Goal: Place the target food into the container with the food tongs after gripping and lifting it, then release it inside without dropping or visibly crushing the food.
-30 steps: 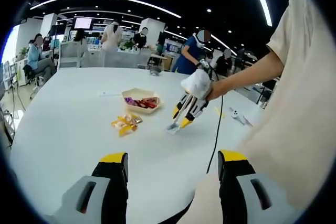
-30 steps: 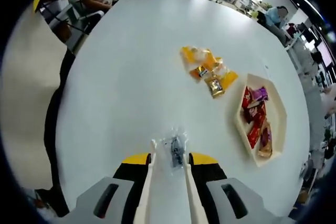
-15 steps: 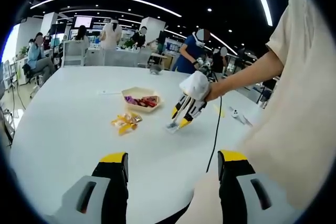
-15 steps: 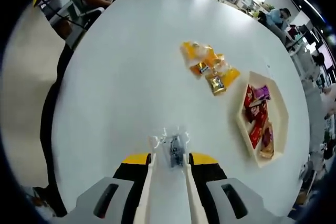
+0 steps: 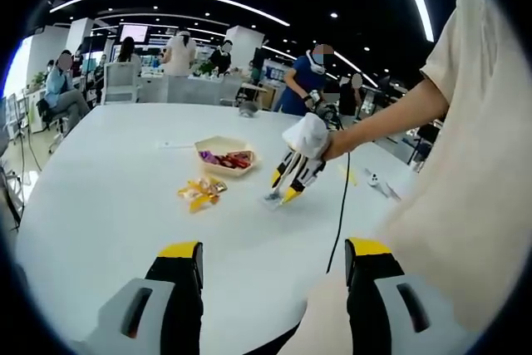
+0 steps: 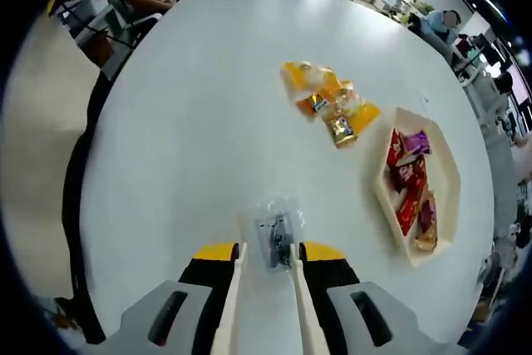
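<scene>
You have broad bare surface on the round white table between your right gripper and the cream hexagonal tray of red and purple wrapped snacks. The one obstacle near that path is the loose cluster of yellow and orange snack packets, lying just beside the tray's far corner. From your left gripper, a black cable hangs across the table's near right side.

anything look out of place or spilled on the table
A small heap of orange and yellow snack packets lies loose on the table beside the tray of wrapped snacks, and one clear packet sits apart by the right claw.
</scene>
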The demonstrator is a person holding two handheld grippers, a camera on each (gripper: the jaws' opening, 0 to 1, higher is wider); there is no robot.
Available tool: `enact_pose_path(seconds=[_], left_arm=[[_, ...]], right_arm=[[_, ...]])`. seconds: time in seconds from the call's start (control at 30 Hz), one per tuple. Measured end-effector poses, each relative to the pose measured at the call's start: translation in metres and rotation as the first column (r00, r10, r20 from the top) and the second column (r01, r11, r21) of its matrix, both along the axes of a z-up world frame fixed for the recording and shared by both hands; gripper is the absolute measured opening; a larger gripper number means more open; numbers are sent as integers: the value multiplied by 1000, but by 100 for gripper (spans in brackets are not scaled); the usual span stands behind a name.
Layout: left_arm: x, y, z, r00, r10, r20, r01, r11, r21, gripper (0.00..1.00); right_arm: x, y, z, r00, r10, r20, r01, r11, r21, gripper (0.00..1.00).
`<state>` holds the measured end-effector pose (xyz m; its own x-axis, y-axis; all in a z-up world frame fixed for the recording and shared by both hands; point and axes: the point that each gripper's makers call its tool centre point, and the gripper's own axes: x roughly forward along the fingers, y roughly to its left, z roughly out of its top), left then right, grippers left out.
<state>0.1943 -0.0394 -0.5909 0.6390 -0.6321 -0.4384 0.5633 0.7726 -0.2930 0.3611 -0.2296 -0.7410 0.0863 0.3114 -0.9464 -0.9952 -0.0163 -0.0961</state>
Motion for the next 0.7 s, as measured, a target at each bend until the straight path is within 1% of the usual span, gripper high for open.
enact_pose_path(seconds=[0.13, 0.23, 0.37, 0.4, 0.57, 0.7], left_arm=[[1, 0, 0, 1000, 2, 0, -2, 1000, 0, 69], [2, 0, 0, 1000, 8, 1, -8, 1000, -2, 69], [3, -1, 0, 1000, 8, -1, -8, 1000, -4, 69], [3, -1, -1, 1000, 7, -1, -7, 1000, -3, 69], [3, 0, -1, 1000, 14, -5, -14, 1000, -3, 69], [2, 1, -2, 1000, 18, -10, -18, 1000, -1, 69]], right_arm=[[4, 1, 1, 1000, 0, 4, 0, 1000, -4, 28], [6, 3, 5, 1000, 12, 24, -12, 1000, 4, 28], [7, -1, -2, 1000, 24, 12, -24, 999, -21, 29], [8, 0, -1, 999, 26, 19, -26, 999, -22, 29], [10, 1, -1, 999, 30, 18, -29, 999, -20, 29], [14, 0, -5, 1000, 10, 9, -10, 1000, -17, 28]])
